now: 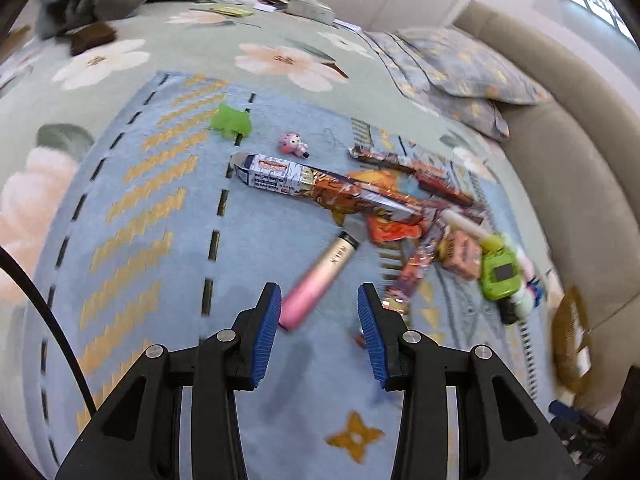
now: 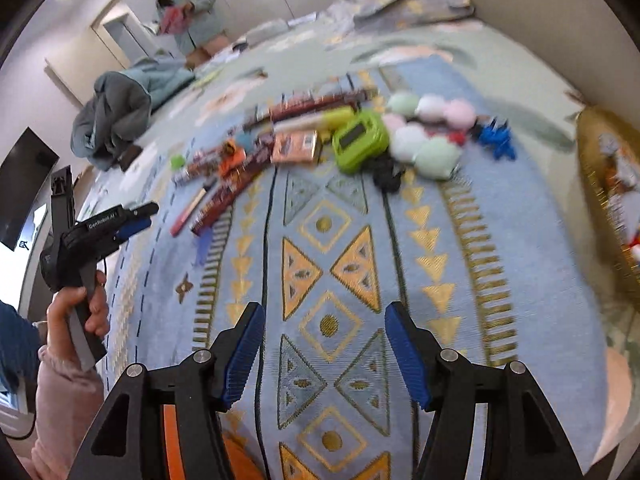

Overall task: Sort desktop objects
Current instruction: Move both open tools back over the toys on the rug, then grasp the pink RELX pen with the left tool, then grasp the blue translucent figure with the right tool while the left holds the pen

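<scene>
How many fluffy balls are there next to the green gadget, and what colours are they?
Green balls: 2
White balls: 2
Pink balls: 2
Total: 6
The picture is blurry, so the pale ones are hard to tell apart.
</scene>
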